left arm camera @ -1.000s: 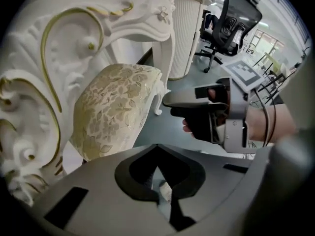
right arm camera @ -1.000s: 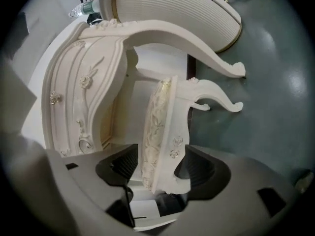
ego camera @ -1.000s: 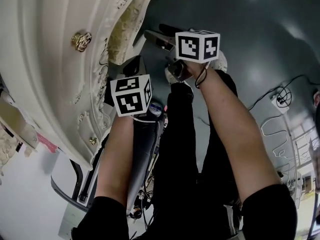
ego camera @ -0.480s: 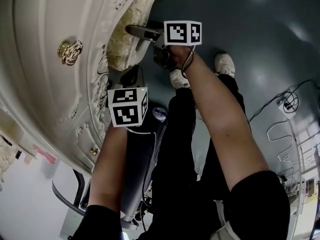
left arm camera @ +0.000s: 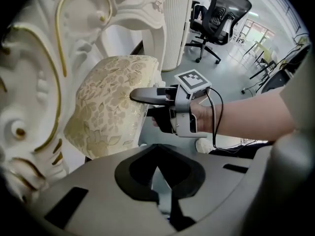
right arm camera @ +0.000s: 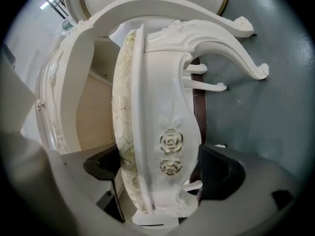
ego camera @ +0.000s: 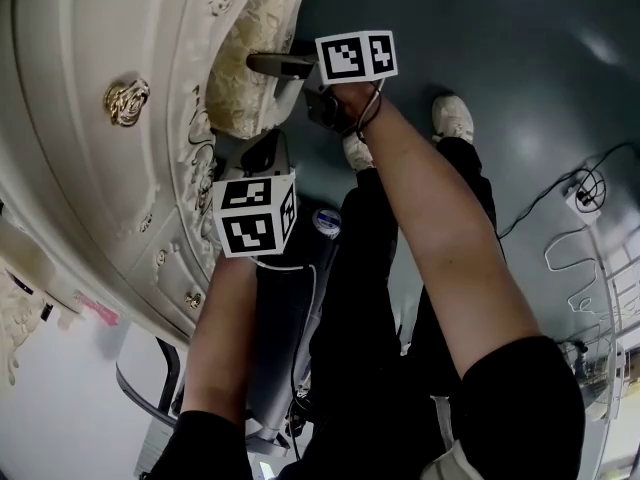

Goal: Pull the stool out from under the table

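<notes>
Overall: a person stands on the dark floor (ego camera: 520,78) at an ornate white table (ego camera: 90,188) with gold trim, one tool in each hand
Stool (left arm camera: 108,107): white carved frame with a floral cream cushion; it stands on the floor, tucked into the table's knee gap, and only its near edge pokes out past the table's front
Right tool (right arm camera: 156,175): held level at the stool's near edge; its jaws have just been opening and stand spread wide, one over the cushion and one under the seat rail, with the seat edge between them; the pads sit beside it and I see no squeeze
Left tool (left arm camera: 160,198): points down beside the table's front, apart from the stool; jaws pressed together, nothing between them
Stool legs (right arm camera: 231,48): curved and white, shown in the right gripper view
Background: a black office chair (left arm camera: 221,9) well beyond the table; a power strip (ego camera: 583,196) with its cable on the floor
</notes>
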Demonstrator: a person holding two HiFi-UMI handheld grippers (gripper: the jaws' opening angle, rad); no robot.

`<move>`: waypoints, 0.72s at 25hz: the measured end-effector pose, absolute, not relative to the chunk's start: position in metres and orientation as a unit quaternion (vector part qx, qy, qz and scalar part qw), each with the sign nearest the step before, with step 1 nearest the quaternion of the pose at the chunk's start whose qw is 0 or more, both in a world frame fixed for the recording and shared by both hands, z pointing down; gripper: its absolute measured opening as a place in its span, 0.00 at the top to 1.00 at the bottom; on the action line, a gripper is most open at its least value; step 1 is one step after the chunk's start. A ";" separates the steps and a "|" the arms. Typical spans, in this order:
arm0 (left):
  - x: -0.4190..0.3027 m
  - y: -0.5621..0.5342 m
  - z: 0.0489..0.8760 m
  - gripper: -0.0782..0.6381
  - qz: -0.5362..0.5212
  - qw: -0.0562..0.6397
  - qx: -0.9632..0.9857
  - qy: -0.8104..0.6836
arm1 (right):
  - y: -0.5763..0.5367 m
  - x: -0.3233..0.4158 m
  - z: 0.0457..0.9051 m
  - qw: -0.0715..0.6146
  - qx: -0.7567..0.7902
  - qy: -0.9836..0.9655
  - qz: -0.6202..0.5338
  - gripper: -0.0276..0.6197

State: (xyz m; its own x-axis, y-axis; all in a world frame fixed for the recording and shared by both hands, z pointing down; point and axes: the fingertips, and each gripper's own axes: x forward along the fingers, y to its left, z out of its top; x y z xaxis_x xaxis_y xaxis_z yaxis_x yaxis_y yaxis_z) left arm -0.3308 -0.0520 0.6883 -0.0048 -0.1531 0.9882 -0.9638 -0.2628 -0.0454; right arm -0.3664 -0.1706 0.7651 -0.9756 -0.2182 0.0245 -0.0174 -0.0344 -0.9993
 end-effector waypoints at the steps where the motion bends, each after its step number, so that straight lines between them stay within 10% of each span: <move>1: -0.330 -0.050 0.687 0.90 0.530 0.384 0.592 -0.470 | -0.169 -0.360 0.765 0.070 -0.088 0.690 -0.715 0.17; 18: -0.265 -0.038 0.669 0.90 0.546 0.363 0.634 -0.410 | -0.137 -0.255 0.754 0.023 -0.145 0.692 -0.707 0.45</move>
State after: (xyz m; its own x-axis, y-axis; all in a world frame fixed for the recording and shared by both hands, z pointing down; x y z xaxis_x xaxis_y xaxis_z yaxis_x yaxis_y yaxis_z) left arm -0.2649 -0.0383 0.6694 0.0676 -0.1241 0.9900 -0.9165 -0.3999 0.0125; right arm -0.2553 -0.1369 0.7540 -0.9571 -0.2328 0.1726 -0.1675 -0.0417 -0.9850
